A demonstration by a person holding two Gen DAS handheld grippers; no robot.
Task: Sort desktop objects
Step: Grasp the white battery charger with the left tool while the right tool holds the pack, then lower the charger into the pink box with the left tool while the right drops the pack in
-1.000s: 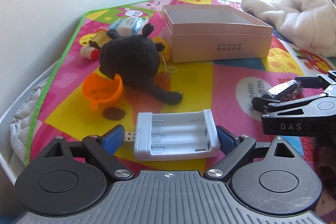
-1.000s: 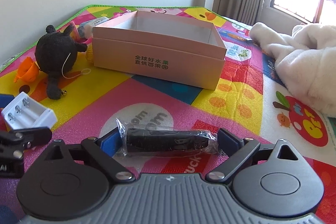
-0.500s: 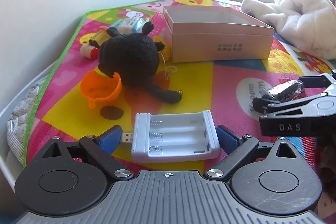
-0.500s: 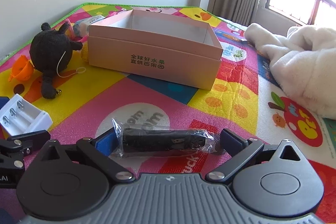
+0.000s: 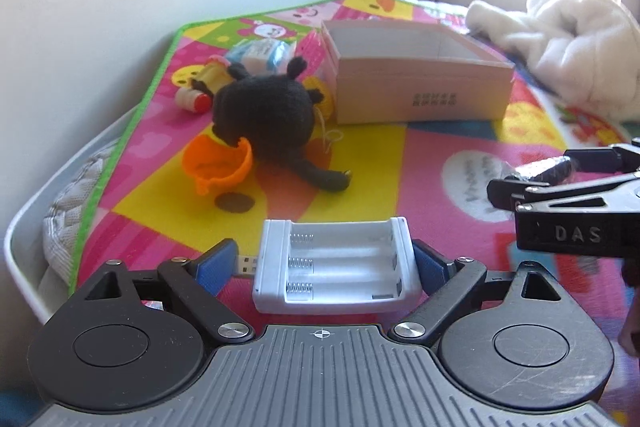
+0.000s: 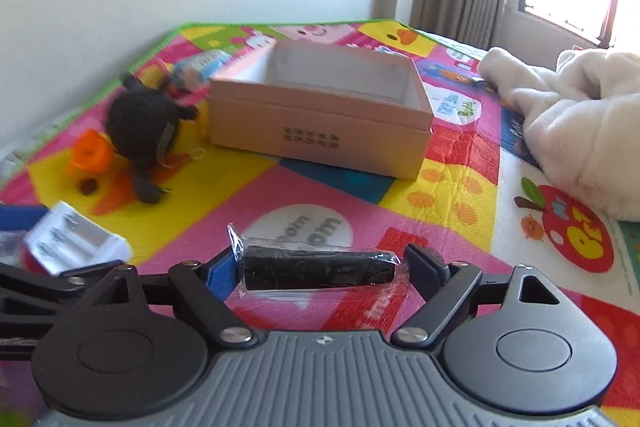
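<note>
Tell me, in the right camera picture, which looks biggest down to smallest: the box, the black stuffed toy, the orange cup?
1. box
2. black stuffed toy
3. orange cup

All sit similarly far from the camera, so nearness hardly matters.

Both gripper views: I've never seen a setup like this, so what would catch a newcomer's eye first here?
Probably the loud cartoon play mat under everything, with an open pink cardboard box sitting mid-mat. Then the loads: the left gripper clamps a white battery holder, the right gripper a black item in clear wrap. A black plush toy lies left of the box beside an orange cup.
</note>
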